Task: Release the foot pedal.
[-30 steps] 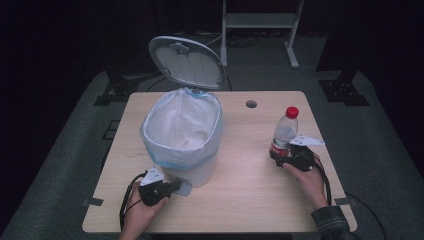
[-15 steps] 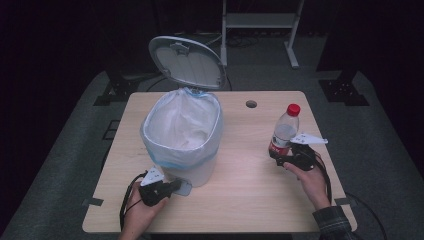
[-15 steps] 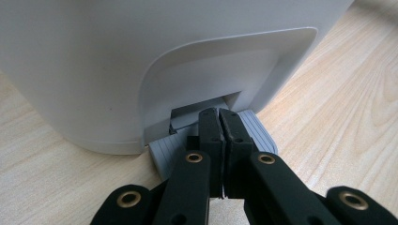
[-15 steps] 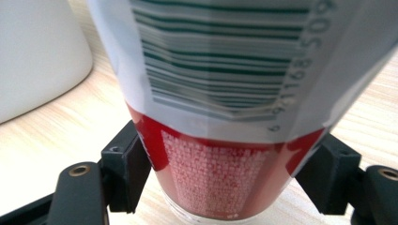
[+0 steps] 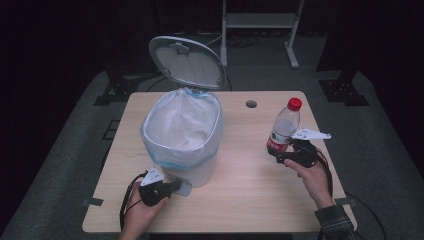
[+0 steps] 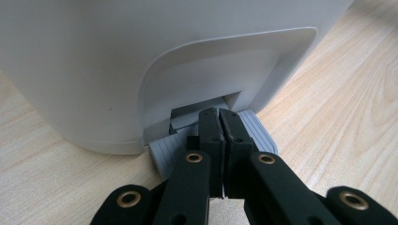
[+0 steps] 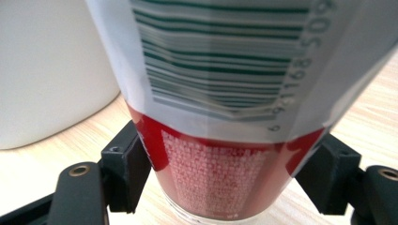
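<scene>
Since the earlier frame, the right gripper (image 5: 281, 152) has lifted the clear plastic red-capped water bottle (image 5: 284, 125) slightly, jaws clamped on its base; long axis near upright, cap toward 12 o'clock. Location: 3 o'clock of the white bag-lined pedal bin (image 5: 182, 137), bare wooden table (image 5: 250, 200) between. Left gripper (image 6: 219, 123): jaws closed, pressing the grey pedal (image 6: 256, 129).

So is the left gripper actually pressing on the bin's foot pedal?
Touching. The left gripper view shows the left gripper with its jaws shut together, their tips resting on the grey ribbed pedal at the base of the white bin, whose lid stands open.
</scene>
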Available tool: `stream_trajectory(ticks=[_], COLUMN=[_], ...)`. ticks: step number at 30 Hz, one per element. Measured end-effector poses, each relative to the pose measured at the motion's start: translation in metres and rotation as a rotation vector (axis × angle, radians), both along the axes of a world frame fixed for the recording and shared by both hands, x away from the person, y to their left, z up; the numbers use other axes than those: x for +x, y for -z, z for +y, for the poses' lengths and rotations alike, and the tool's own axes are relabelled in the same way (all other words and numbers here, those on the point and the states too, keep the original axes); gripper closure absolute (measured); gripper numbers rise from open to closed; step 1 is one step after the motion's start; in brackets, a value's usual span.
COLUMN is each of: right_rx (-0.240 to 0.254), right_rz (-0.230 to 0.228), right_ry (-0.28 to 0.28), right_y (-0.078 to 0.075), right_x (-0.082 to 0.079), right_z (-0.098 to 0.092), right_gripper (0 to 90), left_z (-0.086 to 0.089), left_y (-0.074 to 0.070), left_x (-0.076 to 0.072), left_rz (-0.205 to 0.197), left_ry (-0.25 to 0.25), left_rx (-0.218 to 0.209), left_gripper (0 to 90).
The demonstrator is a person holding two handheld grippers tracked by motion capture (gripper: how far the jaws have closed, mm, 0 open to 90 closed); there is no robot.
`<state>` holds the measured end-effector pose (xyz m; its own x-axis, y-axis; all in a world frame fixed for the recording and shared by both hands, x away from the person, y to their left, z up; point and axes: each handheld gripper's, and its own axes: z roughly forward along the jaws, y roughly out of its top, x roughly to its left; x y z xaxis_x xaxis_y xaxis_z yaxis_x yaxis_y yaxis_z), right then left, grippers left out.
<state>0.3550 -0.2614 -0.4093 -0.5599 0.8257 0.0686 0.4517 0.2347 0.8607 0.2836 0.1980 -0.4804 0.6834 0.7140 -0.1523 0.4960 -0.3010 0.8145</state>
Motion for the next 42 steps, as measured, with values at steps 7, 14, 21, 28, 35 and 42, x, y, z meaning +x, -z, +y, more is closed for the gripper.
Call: stream_trajectory(ticks=[7,14,21,28,35,42], right_rx=[0.019,0.037,0.057,0.076,0.098,0.126], right_rz=[-0.007,-0.015,-0.024,-0.044,-0.05,-0.057], right_ry=[-0.029,-0.061,-0.083,-0.106,-0.132,-0.16], right_y=[-0.01,-0.021,-0.033,-0.043,-0.052,-0.064], right_x=[-0.002,-0.003,-0.003,-0.004,-0.005,-0.007], right_z=[0.004,0.005,0.007,0.011,0.013,0.013], right_gripper=[26.2,26.2,26.2,26.2,26.2,26.3], left_z=[0.0,0.0,0.0,0.0,0.0,0.0], left_y=[0.0,0.0,0.0,0.0,0.0,0.0], left_x=[0.0,0.0,0.0,-0.001,-0.001,-0.001], left_rz=[-0.002,-0.003,-0.005,-0.001,0.0,0.0], left_ry=[-0.002,-0.004,-0.003,-0.006,-0.005,-0.005], left_rx=[0.002,0.002,0.007,0.003,0.005,0.005], left_gripper=[88.8,88.7,88.7,88.7,88.7,88.7])
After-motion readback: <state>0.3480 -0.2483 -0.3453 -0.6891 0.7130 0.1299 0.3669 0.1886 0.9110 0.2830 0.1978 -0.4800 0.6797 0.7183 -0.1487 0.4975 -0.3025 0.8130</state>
